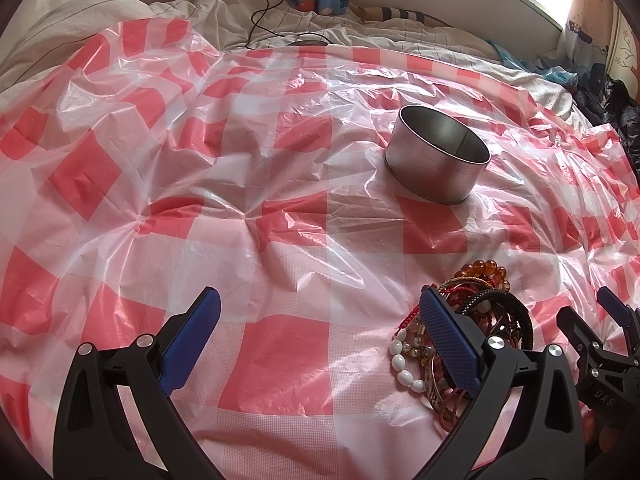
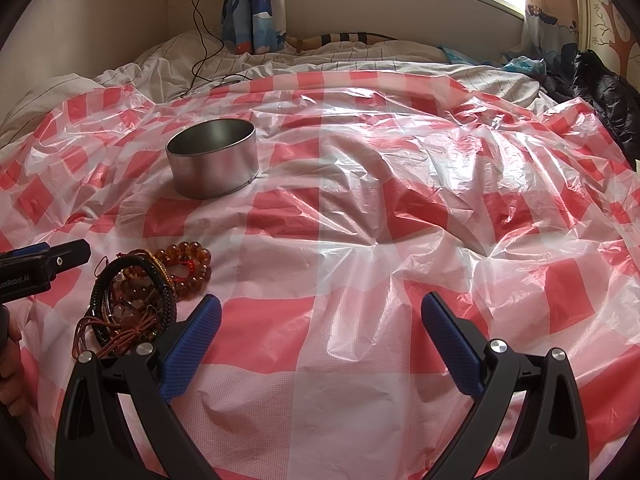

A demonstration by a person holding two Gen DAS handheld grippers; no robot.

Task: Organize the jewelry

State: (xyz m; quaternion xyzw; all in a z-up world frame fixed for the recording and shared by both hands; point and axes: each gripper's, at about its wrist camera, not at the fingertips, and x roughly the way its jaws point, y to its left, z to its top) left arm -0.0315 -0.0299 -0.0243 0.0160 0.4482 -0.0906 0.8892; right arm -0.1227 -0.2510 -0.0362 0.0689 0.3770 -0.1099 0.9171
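1. Two claws are hovering over the bed, both spread wide and gripping nothing: my left claw and my right claw.
2. I am seeing the tangled heap of beaded bracelets and cord bangles lying on the crinkled red-and-white checked plastic sheet, between the two claws, partly hidden behind my left claw's right-hand blue finger.
3. Snagging is looking like the main risk: the cords and bead strings are interlocking, so pinching one piece could drag several along or spill them.
4. Slippery, loose plastic over soft bedding could bunch into the grip, and a push could tip the container.
5. I am seeing the round silver metal tin standing upright and lidless, well beyond the heap; what shows of its inside is looking empty, though the bottom is partly hidden.
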